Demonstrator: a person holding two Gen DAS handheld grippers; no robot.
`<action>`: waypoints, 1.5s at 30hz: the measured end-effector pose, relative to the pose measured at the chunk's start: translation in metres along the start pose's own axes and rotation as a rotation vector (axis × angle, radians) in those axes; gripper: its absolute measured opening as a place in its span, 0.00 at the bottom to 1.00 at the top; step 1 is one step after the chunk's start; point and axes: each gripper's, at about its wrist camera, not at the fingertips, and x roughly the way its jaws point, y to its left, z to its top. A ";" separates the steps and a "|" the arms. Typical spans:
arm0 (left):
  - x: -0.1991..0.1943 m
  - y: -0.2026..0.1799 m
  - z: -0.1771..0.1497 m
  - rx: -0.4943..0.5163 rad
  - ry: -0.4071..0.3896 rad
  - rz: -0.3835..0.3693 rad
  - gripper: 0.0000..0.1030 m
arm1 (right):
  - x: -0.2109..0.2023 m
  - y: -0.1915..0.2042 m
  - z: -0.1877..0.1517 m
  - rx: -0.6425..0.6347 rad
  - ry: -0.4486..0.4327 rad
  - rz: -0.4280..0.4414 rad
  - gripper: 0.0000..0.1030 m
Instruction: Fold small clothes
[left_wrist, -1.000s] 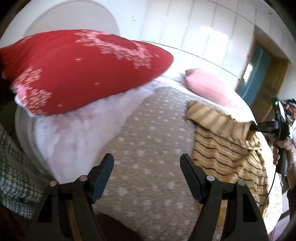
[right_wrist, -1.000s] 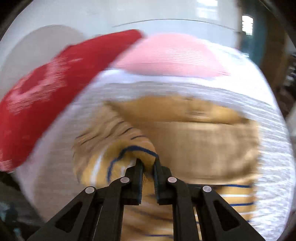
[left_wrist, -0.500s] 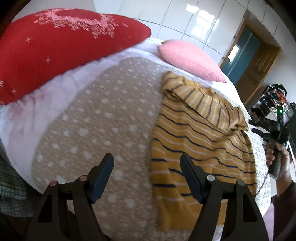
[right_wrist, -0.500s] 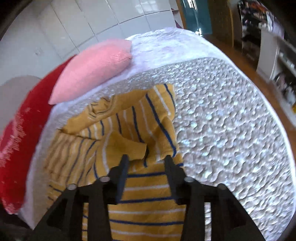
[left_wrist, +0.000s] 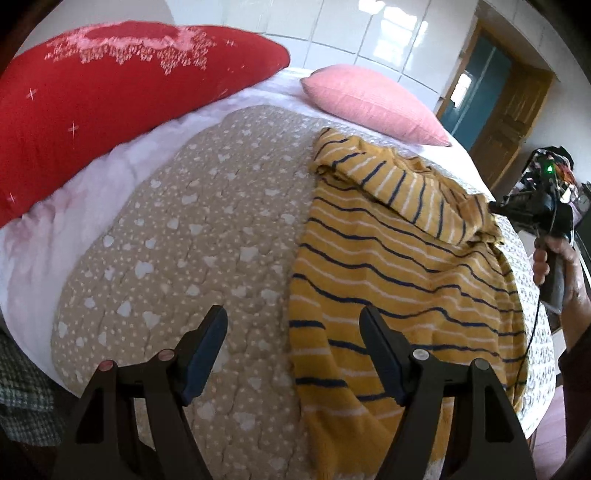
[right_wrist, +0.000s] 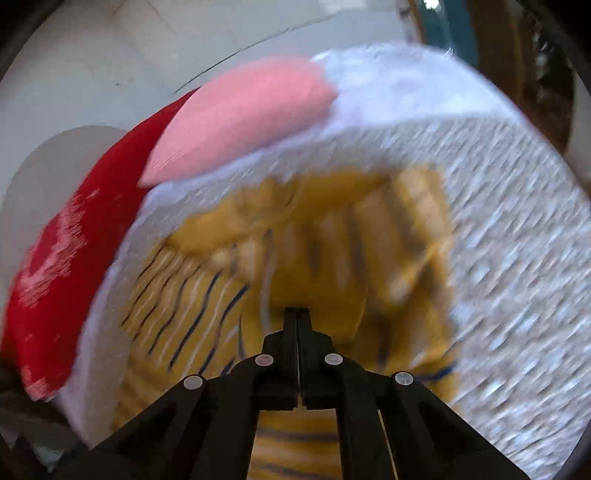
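Between the spread, empty left gripper (left_wrist: 293, 332) jaws lies the striped top's (left_wrist: 399, 266) near edge on the quilt (left_wrist: 192, 229), while the right gripper (right_wrist: 297, 314), just snapped fully together, seems to pinch nothing, so the sleeve fold may flop loose.

Bedroom in home. Bed (left_wrist: 44, 236) with beige heart-print quilt (left_wrist: 207, 236) over white sheet fills view. Red pillow (left_wrist: 110, 99) at 10 o'clock, pink pillow (left_wrist: 369, 99) at 1 o'clock, both at head end. White tiled wall (left_wrist: 354, 33) behind. Wooden door frame (left_wrist: 506, 122) with teal door (left_wrist: 476, 88) at 2 o'clock.
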 end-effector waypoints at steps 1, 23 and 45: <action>0.001 0.001 0.000 -0.004 0.003 0.000 0.71 | 0.000 -0.001 0.007 -0.008 -0.022 -0.064 0.02; -0.020 -0.014 -0.020 0.045 0.001 -0.022 0.71 | 0.005 0.007 -0.020 -0.187 -0.057 -0.109 0.63; 0.020 -0.012 -0.021 0.039 0.086 -0.027 0.71 | -0.042 -0.051 -0.027 -0.007 -0.080 -0.219 0.42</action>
